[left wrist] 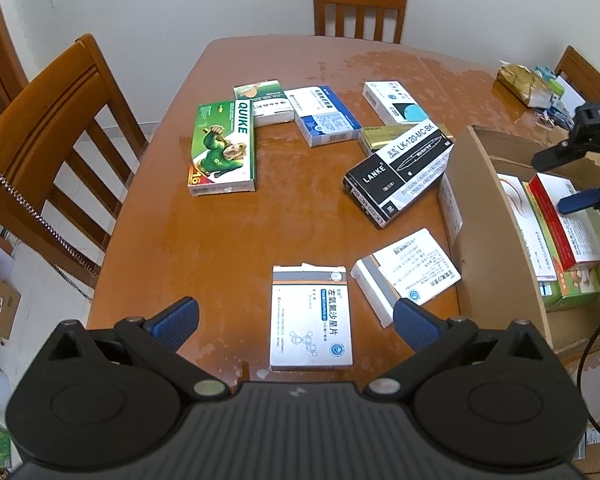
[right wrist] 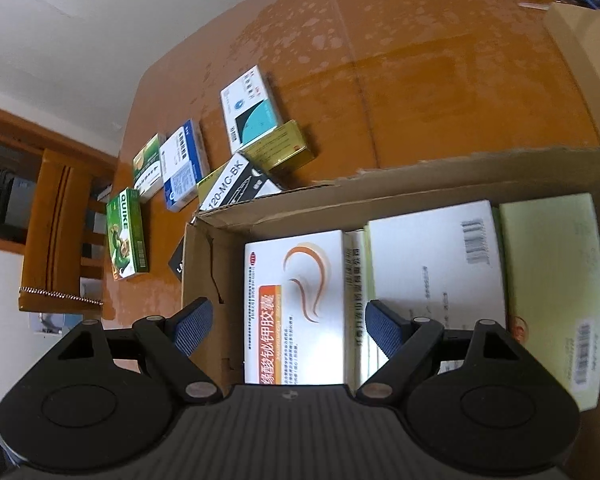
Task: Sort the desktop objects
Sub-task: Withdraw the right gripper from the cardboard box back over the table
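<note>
Both grippers were held wide and empty above a worn wooden table (left wrist: 228,240).
The left gripper (left wrist: 296,322) was hung over a white medicine box (left wrist: 310,320); the right gripper (right wrist: 288,330) was poised above the cardboard box (right wrist: 380,184), chairs and white wall beyond.

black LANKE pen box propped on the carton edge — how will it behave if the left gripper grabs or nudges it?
The black LANKE box leans on the cardboard carton and a gold box, so a nudge will probably make it slide or drop flat. It looks like rigid card and should hold its shape. If full of pens, probably heavier than the medicine packs. The left gripper is open.
</note>
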Tool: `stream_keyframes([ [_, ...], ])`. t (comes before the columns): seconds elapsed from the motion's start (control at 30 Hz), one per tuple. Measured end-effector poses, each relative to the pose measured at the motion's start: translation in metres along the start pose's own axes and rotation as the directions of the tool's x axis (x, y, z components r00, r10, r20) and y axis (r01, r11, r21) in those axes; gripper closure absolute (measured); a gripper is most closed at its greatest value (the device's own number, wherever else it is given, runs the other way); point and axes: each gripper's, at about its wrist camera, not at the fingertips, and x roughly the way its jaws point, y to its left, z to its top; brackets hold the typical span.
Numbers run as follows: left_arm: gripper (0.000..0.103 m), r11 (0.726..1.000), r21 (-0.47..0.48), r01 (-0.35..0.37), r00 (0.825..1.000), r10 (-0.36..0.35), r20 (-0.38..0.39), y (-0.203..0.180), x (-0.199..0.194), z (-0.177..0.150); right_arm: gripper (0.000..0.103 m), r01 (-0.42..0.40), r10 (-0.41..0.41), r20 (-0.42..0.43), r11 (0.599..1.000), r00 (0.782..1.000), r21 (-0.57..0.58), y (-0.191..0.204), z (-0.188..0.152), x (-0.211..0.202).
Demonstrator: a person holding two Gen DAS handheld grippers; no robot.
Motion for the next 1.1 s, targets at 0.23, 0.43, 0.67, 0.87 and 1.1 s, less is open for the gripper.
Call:
stream_keyframes([
  [0.23, 0.000, 0.999, 0.035, 0.034, 0.999, -0.034, -0.014, 0.022, 0.009, -0.002, 0.016, 0.047, -0.049, 0.096, 0.999, 0.994, 0.027, 0.015, -0.010, -0.026],
  [0.43, 0.000, 0.994, 0.062, 0.095, 0.995, -0.095, -0.011, 0.067, 0.016, -0.007, 0.013, 0.074, -0.064, 0.174, 0.996, 0.983, -0.057, 0.088, -0.030, -0.032],
  [0.67, 0.000, 0.976, 0.131, 0.176, 0.984, -0.176, -0.014, 0.122, 0.025, -0.006, 0.011, 0.079, -0.047, 0.171, 0.979, 0.984, -0.187, 0.209, -0.058, 0.020],
  [0.87, 0.000, 0.965, 0.174, 0.194, 0.981, -0.195, -0.010, 0.154, 0.033, -0.006, 0.010, 0.126, -0.095, 0.128, 0.957, 0.987, -0.260, 0.272, -0.039, 0.106],
  [1.1, 0.000, 0.969, 0.153, 0.196, 0.980, -0.196, -0.016, 0.179, 0.042, -0.007, 0.010, 0.208, -0.181, 0.114, 0.929, 0.977, -0.305, 0.302, -0.027, 0.185],
])
